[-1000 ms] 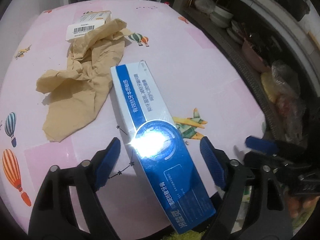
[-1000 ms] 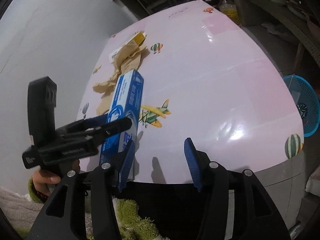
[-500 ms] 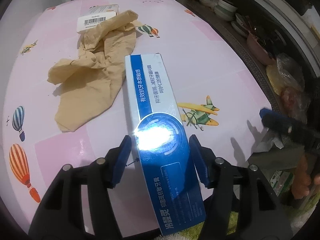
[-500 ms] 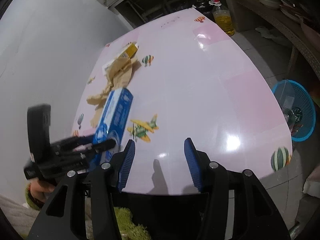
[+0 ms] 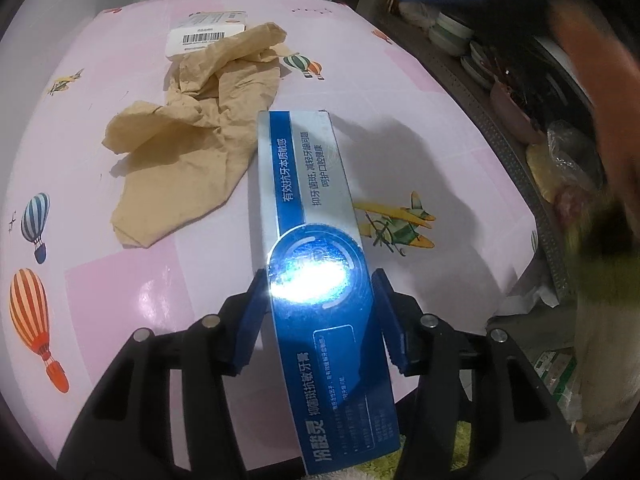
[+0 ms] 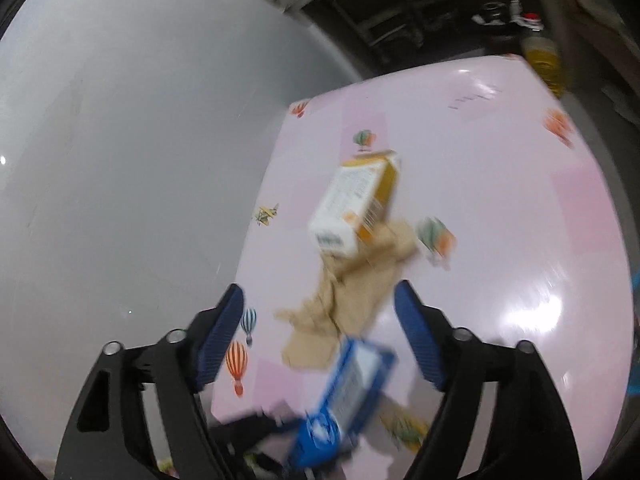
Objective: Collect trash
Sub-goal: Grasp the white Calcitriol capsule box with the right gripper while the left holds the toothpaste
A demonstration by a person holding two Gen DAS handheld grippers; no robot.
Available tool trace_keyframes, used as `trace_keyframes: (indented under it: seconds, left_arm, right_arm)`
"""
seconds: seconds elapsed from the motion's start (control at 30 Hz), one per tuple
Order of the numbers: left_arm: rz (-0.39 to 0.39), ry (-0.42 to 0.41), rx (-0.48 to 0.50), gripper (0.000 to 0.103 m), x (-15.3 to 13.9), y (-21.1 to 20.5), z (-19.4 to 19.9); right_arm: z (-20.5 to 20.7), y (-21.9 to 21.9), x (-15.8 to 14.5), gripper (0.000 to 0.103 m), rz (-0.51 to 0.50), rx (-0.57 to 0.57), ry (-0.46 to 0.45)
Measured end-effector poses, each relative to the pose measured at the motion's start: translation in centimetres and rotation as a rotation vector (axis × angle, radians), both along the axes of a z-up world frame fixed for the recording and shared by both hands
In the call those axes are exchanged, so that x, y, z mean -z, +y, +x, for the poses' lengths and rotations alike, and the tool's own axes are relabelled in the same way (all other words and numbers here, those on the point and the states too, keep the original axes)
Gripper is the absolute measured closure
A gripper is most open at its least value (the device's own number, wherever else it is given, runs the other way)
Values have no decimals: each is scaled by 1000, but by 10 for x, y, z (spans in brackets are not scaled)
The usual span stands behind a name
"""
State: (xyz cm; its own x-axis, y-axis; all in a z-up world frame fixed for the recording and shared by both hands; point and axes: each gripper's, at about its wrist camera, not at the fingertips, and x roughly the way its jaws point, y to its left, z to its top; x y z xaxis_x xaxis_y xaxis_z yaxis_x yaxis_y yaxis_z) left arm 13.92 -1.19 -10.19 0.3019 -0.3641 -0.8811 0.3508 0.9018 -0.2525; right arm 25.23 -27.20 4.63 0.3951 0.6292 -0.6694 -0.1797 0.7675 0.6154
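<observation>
A long blue toothpaste box (image 5: 308,208) lies on the pink table (image 5: 420,120), its near end over the front edge. My left gripper (image 5: 316,280) is closing on it, and both pads meet its sides. Crumpled brown paper (image 5: 192,152) lies left of the box, with a white and yellow carton (image 5: 204,32) behind it. My right gripper (image 6: 318,290) hovers above the brown paper (image 6: 348,300), blurred by motion, its jaws opening with nothing between them. The carton (image 6: 356,204) and the toothpaste box (image 6: 352,384) show in that view too.
Shelves with bowls (image 5: 452,32) and bagged food (image 5: 568,160) run along the table's right side. A grey wall (image 6: 120,160) borders the left edge. An oil bottle (image 6: 540,56) stands beyond the far end. A blurred hand (image 5: 600,80) crosses the upper right.
My left gripper's jaws have closed in onto the toothpaste box. My right gripper has swung up and over the table toward the paper, and its jaws have spread wider.
</observation>
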Motion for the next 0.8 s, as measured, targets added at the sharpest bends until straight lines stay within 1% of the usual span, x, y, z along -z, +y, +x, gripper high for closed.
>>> trace_keyframes:
  seconds: [0.03, 0.07, 0.17, 0.33, 0.43, 0.47, 0.5, 0.57, 0.67, 0.7, 0.77, 0.8]
  left_arm:
    - [-1, -1, 0, 53, 0, 0, 0]
    - [-5, 0, 0, 53, 0, -1, 0]
    - [-14, 2, 6, 53, 0, -2, -2]
    - [-25, 6, 15, 54, 0, -4, -1]
    - [-33, 9, 21, 54, 0, -4, -1]
    - [-36, 10, 23, 54, -1, -4, -1]
    - [-38, 11, 24, 54, -1, -4, -1]
    - [-42, 12, 26, 54, -1, -3, -1]
    - [-47, 15, 24, 54, -1, -2, -1]
    - [-47, 15, 23, 54, -1, 0, -1]
    - [-49, 16, 18, 54, -1, 1, -1]
    - [-50, 16, 16, 54, -1, 3, 0]
  right_arm:
    - [16, 11, -1, 21, -26, -4, 12]
    - [39, 29, -1, 18, -80, -24, 27]
    - [84, 67, 7, 17, -213, -42, 70]
    - [133, 107, 30, 17, -348, -41, 150]
    - [148, 119, 50, 17, -364, -56, 232]
    - [152, 122, 59, 17, -382, -55, 271]
    - [155, 123, 63, 17, -402, -47, 285]
    - [161, 127, 66, 17, -438, -34, 286]
    - [166, 129, 75, 17, -472, -37, 311]
    - [169, 129, 78, 18, -481, -36, 319]
    - [169, 126, 81, 26, -481, -32, 320]
    - [168, 123, 82, 26, -469, -27, 319]
